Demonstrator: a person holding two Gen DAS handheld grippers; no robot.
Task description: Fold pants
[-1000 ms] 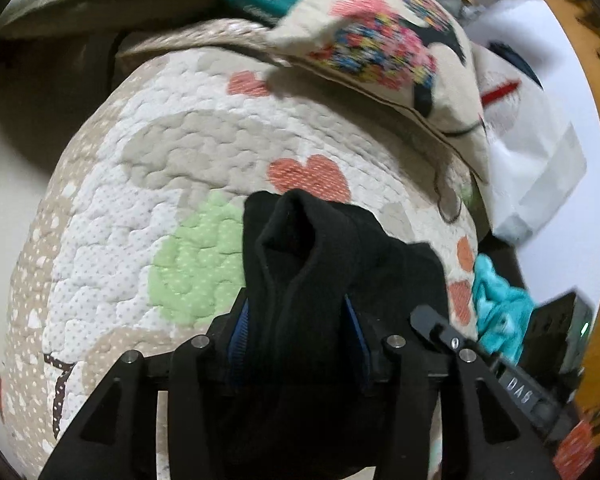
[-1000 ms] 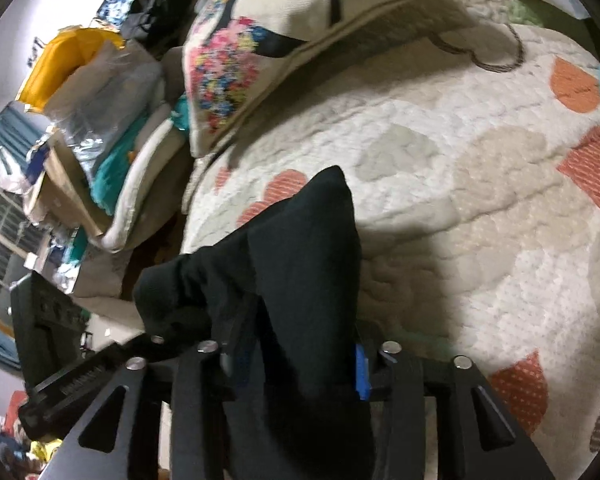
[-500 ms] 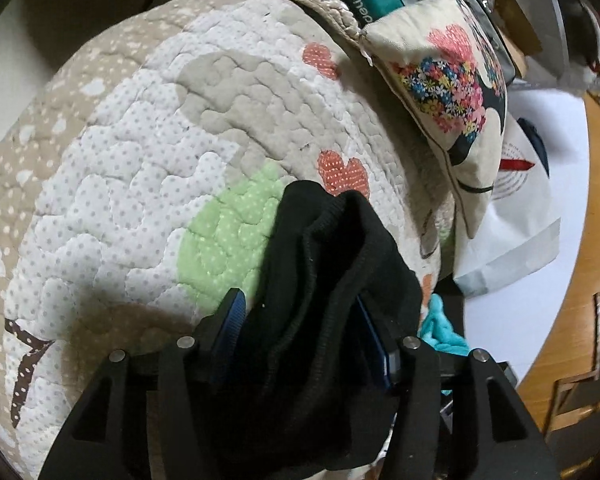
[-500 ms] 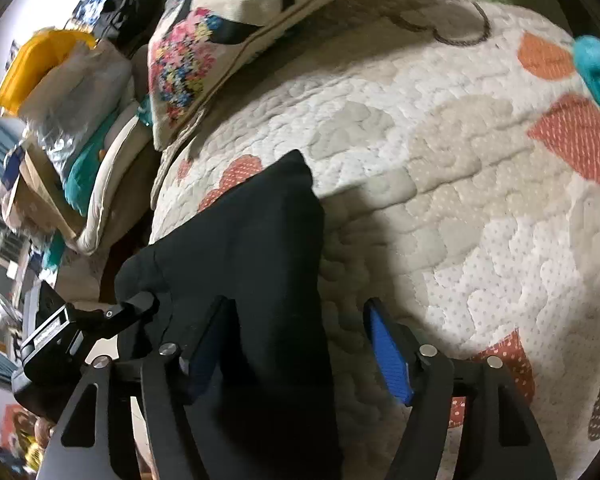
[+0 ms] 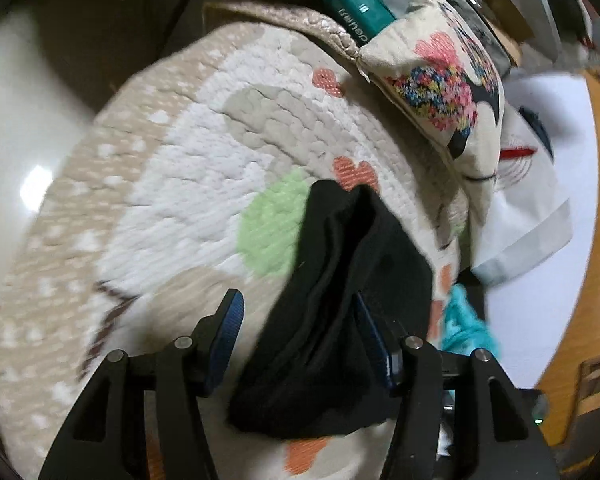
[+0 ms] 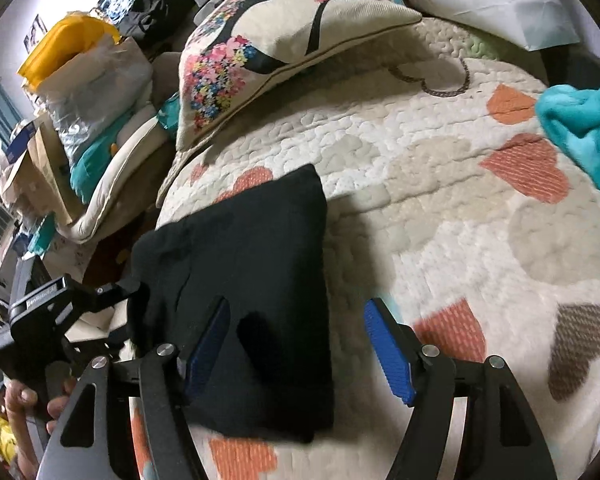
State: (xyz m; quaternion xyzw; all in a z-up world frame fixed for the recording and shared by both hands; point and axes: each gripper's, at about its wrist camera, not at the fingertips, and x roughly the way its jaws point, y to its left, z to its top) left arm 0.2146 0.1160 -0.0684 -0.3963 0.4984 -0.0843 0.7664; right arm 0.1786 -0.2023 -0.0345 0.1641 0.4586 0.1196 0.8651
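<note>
The black pants [image 6: 252, 276] lie folded in a small bundle on the quilted heart-pattern bedspread [image 6: 440, 184]. My right gripper [image 6: 300, 344] is open, with the bundle's near part between its blue pads and the right pad clear of the cloth. My left gripper [image 5: 300, 332] is open too; the black pants [image 5: 340, 312] lie between its pads and lean against the right one. The left gripper also shows in the right wrist view [image 6: 60, 312], at the bundle's left edge.
A floral cushion [image 6: 284, 40] lies at the far side of the bed. A teal cloth [image 6: 580, 124] sits at the right edge. Bags and boxes [image 6: 84, 92] pile up at the left. A white bag [image 5: 532, 200] stands beside the bed.
Both grippers have opened and let go of the pants. The right opened first, then the left. The bundle now rests on the bedspread.
</note>
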